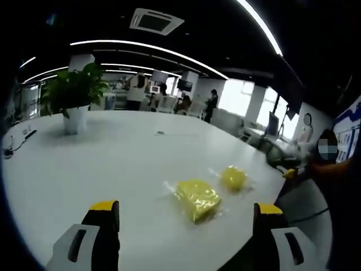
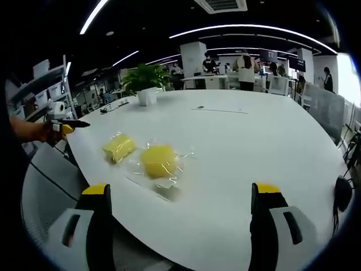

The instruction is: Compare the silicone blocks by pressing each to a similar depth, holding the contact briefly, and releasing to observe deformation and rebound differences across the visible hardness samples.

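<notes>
Blocks of yellow silicone (image 1: 197,198), each wrapped in clear plastic, are lying side by side near the white tabletop (image 1: 113,164) edge. Both grippers, left gripper (image 1: 186,217) and right gripper (image 2: 180,197), are hovering with jaws apart. A potted plant (image 1: 75,96) is standing farther back in the office.

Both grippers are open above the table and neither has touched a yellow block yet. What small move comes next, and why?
Probably lower the right gripper toward the nearer wrapped yellow block. Its jaws stand wide open with that block just ahead and no contact yet. The second block lies beside it, untouched, for the same press afterwards.
</notes>
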`<state>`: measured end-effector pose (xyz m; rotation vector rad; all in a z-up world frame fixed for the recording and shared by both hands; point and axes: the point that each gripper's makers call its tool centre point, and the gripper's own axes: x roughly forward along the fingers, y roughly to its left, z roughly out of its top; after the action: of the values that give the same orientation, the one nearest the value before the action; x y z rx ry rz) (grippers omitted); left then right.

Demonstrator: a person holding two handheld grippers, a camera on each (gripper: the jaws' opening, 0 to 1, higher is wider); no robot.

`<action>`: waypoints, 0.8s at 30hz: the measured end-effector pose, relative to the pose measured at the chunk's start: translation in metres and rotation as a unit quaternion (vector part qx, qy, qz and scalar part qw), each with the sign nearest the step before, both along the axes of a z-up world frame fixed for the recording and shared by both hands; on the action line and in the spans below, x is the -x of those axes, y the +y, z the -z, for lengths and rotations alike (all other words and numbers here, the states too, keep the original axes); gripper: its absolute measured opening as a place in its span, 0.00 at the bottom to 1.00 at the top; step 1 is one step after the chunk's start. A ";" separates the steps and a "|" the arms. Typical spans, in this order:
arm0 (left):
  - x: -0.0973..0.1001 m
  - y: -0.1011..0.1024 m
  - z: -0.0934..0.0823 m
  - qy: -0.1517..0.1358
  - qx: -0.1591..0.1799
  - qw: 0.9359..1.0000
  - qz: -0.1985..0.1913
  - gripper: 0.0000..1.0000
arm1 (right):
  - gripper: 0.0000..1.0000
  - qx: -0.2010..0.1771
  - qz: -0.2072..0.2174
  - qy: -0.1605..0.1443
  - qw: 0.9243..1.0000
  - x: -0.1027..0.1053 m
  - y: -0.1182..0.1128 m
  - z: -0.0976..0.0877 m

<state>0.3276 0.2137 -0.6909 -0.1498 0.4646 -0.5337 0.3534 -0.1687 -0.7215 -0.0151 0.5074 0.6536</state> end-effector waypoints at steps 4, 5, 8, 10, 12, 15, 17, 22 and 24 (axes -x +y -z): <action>0.000 -0.001 0.000 0.002 0.000 1.000 0.004 1.00 | 0.97 -0.001 0.002 0.000 1.000 0.001 -0.001 -0.001; 0.000 -0.002 0.000 0.004 0.000 1.000 0.005 1.00 | 0.97 -0.002 0.002 0.000 1.000 0.002 -0.001 0.000; 0.000 -0.004 0.001 0.006 -0.001 1.000 0.008 1.00 | 0.97 -0.001 0.002 0.001 1.000 0.002 -0.001 0.001; -0.001 -0.004 0.001 0.008 0.003 1.000 0.008 1.00 | 0.97 0.000 0.001 0.002 1.000 0.002 -0.001 0.001; -0.001 -0.005 0.002 0.010 0.006 1.000 0.008 1.00 | 0.97 0.000 0.000 0.002 1.000 0.002 0.000 0.002; -0.001 -0.005 0.001 0.011 0.006 1.000 0.011 1.00 | 0.97 0.000 -0.001 0.002 1.000 0.001 0.000 0.001; -0.002 -0.005 0.000 0.010 0.008 1.000 0.011 1.00 | 0.97 -0.001 0.000 0.000 1.000 0.000 0.000 0.000; -0.005 -0.007 0.002 0.016 0.007 1.000 0.013 1.00 | 0.97 -0.008 0.005 0.001 1.000 0.000 0.000 0.000; -0.005 -0.008 0.002 0.017 0.011 1.000 0.014 1.00 | 0.97 -0.005 0.001 0.003 1.000 0.001 0.002 0.001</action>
<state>0.3329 0.2055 -0.6933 -0.1730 0.4947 -0.5652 0.3525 -0.1664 -0.7227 -0.0030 0.5101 0.6540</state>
